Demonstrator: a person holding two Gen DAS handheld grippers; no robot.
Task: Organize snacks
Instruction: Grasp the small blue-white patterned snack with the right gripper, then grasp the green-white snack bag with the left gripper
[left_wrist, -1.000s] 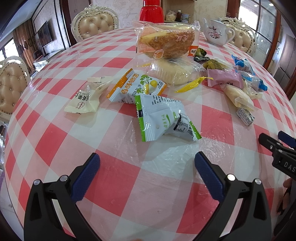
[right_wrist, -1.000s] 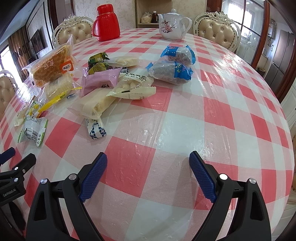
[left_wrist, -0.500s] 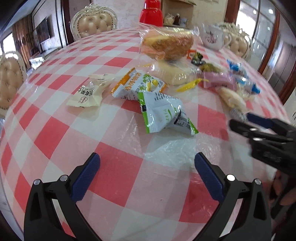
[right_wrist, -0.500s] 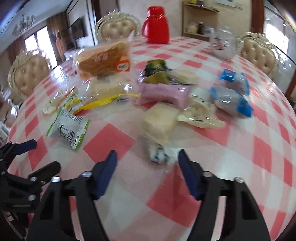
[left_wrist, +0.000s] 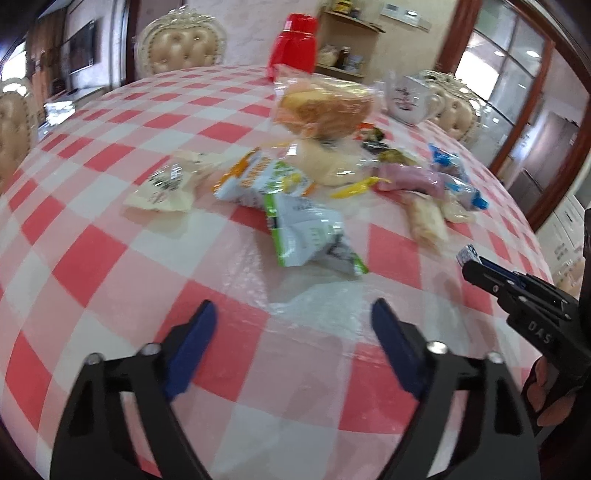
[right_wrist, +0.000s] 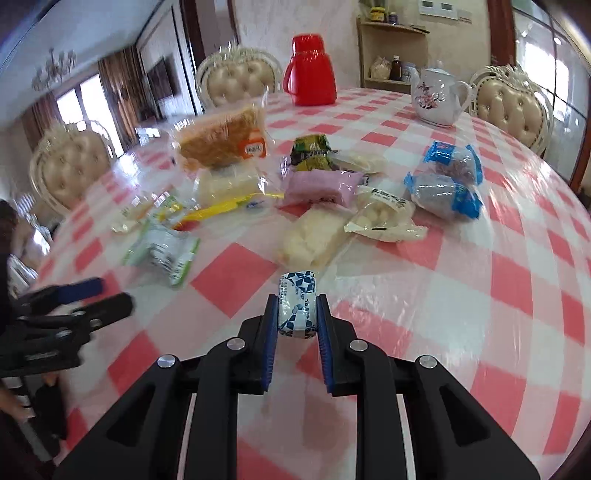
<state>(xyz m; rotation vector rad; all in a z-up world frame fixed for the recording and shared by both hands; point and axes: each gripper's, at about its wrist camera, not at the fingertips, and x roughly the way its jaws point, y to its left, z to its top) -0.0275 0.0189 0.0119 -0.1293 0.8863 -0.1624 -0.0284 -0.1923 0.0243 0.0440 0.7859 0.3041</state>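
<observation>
My right gripper (right_wrist: 296, 301) is shut on a small blue-and-white candy packet (right_wrist: 297, 306), held just above the red-checked tablecloth (right_wrist: 461, 295). In the left wrist view the same gripper (left_wrist: 476, 266) shows at the right with the packet (left_wrist: 466, 254) at its tip. My left gripper (left_wrist: 293, 314) hovers over bare cloth, its jaws closing with nothing between them. A green-and-white packet (left_wrist: 306, 232) lies just ahead of it. Beyond are an orange-and-white packet (left_wrist: 262, 177), a cream packet (left_wrist: 162, 188), bagged bread (right_wrist: 225, 140), a pink packet (right_wrist: 321, 186) and blue packets (right_wrist: 443, 192).
A red thermos (right_wrist: 310, 70) and a white flowered teapot (right_wrist: 436, 96) stand at the table's far side. Padded chairs (right_wrist: 240, 81) ring the round table. A pale cracker packet (right_wrist: 314, 236) lies just beyond the held candy. A person's hand (left_wrist: 546, 391) grips the right tool.
My right gripper moved forward and left to the small blue-and-white packet and shut on it. The left gripper's jaws have narrowed somewhat, and its view has tilted up.
</observation>
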